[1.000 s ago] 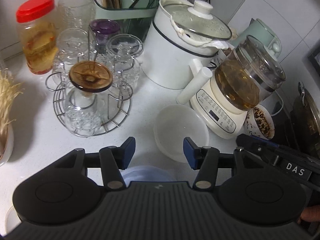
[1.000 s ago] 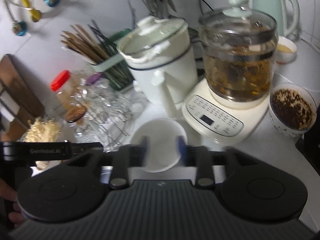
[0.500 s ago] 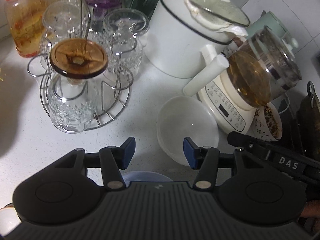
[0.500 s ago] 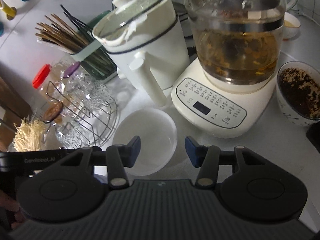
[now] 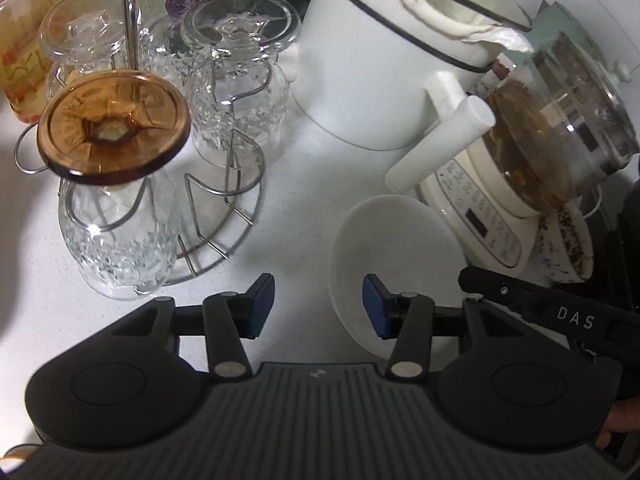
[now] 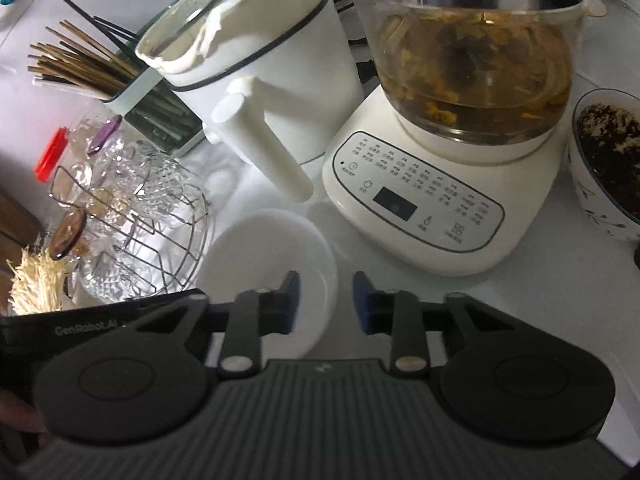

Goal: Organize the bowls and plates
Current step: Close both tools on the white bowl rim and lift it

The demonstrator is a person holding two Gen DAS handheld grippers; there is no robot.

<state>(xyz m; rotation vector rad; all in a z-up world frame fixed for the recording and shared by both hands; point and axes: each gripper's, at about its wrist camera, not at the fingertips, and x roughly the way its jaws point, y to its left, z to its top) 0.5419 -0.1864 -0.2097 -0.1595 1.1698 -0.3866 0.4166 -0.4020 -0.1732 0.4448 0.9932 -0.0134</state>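
1. Right gripper [image 6: 326, 300]: jaws parted, empty, straddling the right rim of the white bowl [image 6: 268, 248].
2. Left gripper [image 5: 318, 306]: jaws wide, empty; bowl [image 5: 394, 236] lies ahead-right, its rim between them.
3. Bowl sits on the counter [image 5: 304, 184], just beside the kettle base [image 6: 420, 208]; the right gripper appears nearer.

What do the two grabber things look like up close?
Both are black plastic with a ribbed grey top and two round bulges. The left gripper and right gripper each have thin black fingers with blue pads and silver pins. White lettering reads "DAS" on one side bar and "GenRobot.AI" on another.
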